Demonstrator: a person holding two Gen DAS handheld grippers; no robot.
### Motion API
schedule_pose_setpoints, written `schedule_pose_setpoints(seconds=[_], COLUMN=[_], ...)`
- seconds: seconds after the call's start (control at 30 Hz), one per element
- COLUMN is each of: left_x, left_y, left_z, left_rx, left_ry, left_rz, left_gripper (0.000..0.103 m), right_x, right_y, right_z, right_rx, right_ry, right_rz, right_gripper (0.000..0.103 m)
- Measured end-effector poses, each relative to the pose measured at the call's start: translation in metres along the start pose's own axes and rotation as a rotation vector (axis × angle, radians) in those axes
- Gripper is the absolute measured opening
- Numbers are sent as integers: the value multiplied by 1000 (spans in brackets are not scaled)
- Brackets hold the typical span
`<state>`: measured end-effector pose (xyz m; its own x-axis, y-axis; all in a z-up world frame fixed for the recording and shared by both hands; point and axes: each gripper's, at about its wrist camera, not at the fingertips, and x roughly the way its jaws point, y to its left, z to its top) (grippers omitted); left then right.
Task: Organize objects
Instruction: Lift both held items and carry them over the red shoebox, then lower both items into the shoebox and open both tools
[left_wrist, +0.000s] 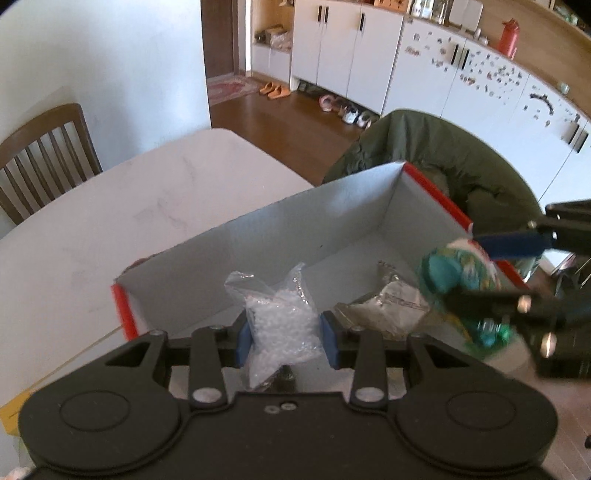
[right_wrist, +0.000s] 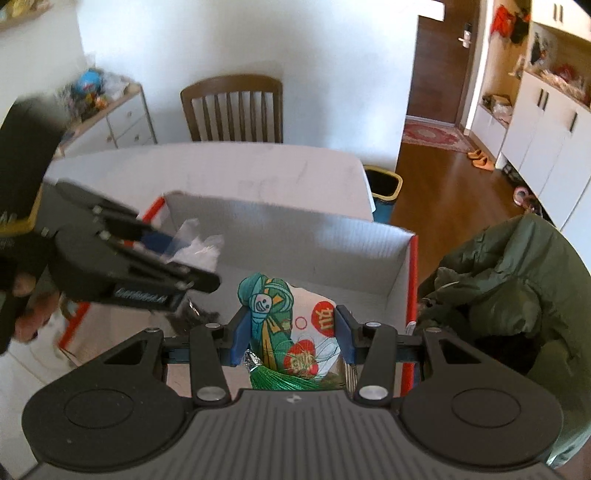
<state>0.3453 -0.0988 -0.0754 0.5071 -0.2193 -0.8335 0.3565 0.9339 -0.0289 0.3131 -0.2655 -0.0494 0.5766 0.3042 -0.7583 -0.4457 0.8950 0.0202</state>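
Note:
A white cardboard box with red edges (left_wrist: 332, 221) (right_wrist: 317, 251) lies open on the white table. My left gripper (left_wrist: 286, 341) is shut on a clear bag of white beads (left_wrist: 282, 325), held over the box's near end. In the right wrist view that bag (right_wrist: 201, 249) shows blurred between the left gripper's fingers. My right gripper (right_wrist: 290, 338) is shut on a green and white packet with a cartoon figure and green tassel (right_wrist: 291, 332), also over the box. From the left wrist camera the packet (left_wrist: 461, 280) appears at the right. A silver foil packet (left_wrist: 388, 306) rests on the box floor.
A dark green jacket (left_wrist: 443, 158) (right_wrist: 517, 284) drapes over a chair beside the box. A wooden chair (right_wrist: 232, 109) stands at the table's far side. A yellow-rimmed bin (right_wrist: 384, 188) sits past the table corner. The table (left_wrist: 147, 199) lies left of the box.

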Motion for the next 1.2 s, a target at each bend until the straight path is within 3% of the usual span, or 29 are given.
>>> schedule_pose_setpoints(seconds=[0.3, 0.67, 1.0, 1.1, 1.2], left_x=[43, 73, 80, 78, 73], left_y=[-9, -13, -15, -16, -16], left_z=[13, 8, 3, 1, -2], left_rx=[13, 17, 15, 18, 12], left_ry=[95, 200, 236, 237, 230], left_rz=[12, 4, -3, 2, 6], left_gripper=[37, 37, 39, 42, 53], right_x=[29, 43, 46, 46, 40], right_y=[16, 2, -6, -8, -7], right_z=[-25, -37, -35, -36, -38], right_rx=[-98, -11, 35, 51, 51], right_ry=[70, 141, 159, 158, 143], right_rz=[2, 23, 43, 57, 64], right_gripper=[47, 49, 53, 55, 60])
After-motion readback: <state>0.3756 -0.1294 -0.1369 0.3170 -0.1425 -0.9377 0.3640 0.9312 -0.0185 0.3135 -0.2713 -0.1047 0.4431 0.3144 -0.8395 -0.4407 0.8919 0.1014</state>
